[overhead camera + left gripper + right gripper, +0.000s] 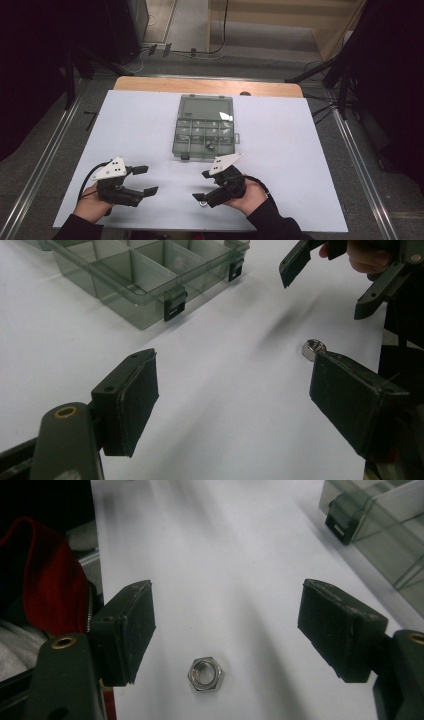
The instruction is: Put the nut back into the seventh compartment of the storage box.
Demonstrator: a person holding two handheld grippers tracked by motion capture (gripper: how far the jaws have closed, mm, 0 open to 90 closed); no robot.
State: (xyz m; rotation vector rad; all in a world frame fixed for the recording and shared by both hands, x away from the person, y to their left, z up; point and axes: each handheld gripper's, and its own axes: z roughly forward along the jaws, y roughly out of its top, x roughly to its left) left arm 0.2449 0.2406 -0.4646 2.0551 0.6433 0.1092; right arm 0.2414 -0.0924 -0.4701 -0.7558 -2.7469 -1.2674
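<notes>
High view: the left gripper (141,180) sits lower left, jaws spread and empty; the right gripper (204,186), lower centre, hangs spread over a small nut (202,203) on the white table (300,165), below the organizer box (205,127).

Left gripper view: its jaws gape — the nut (313,349) lies at centre right, by the right-hand jaw.

Right gripper view: jaws wide, nothing pinched — the nut (205,673) lies at bottom centre between them.

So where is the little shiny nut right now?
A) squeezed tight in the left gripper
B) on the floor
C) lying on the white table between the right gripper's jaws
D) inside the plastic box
C: the nut lies flat on the white table between the open jaws of the right gripper, touching neither jaw.
</notes>
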